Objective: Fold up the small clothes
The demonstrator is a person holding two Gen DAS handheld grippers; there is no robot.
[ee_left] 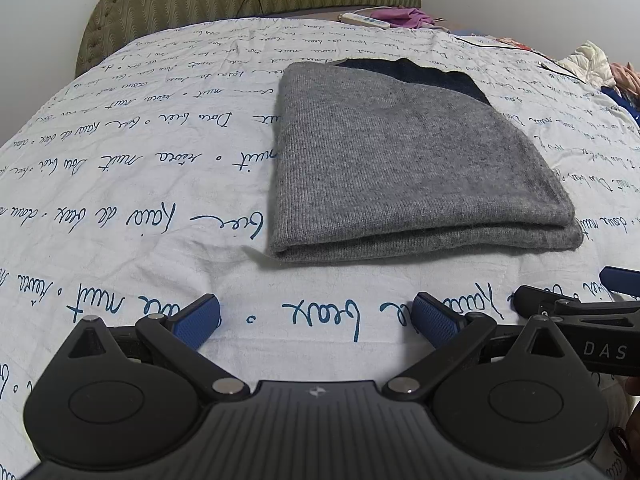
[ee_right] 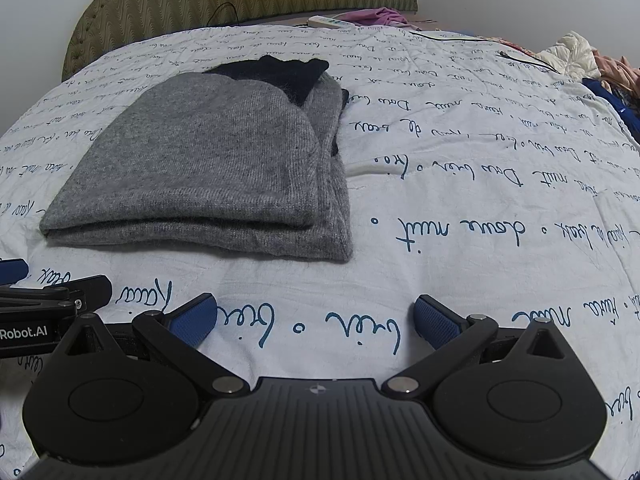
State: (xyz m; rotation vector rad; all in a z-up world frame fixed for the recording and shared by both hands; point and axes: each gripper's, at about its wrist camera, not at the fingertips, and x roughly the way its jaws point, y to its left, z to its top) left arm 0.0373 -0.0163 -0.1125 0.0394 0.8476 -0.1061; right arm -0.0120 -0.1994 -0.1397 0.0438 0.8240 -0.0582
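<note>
A grey knit garment (ee_left: 404,160) with a dark navy part at its far end lies folded flat on the white bedspread (ee_left: 140,168); it also shows in the right wrist view (ee_right: 208,168). My left gripper (ee_left: 318,322) is open and empty, just short of the garment's near folded edge. My right gripper (ee_right: 316,322) is open and empty, near the garment's near right corner. The right gripper's body shows at the right edge of the left wrist view (ee_left: 580,320). The left gripper's body shows at the left edge of the right wrist view (ee_right: 48,308).
A padded headboard (ee_left: 248,0) stands at the far end of the bed. A white power strip (ee_left: 364,20) and purple cloth (ee_left: 404,16) lie beside it. A black cable (ee_left: 520,54) and a pile of clothes (ee_left: 600,68) lie at the far right.
</note>
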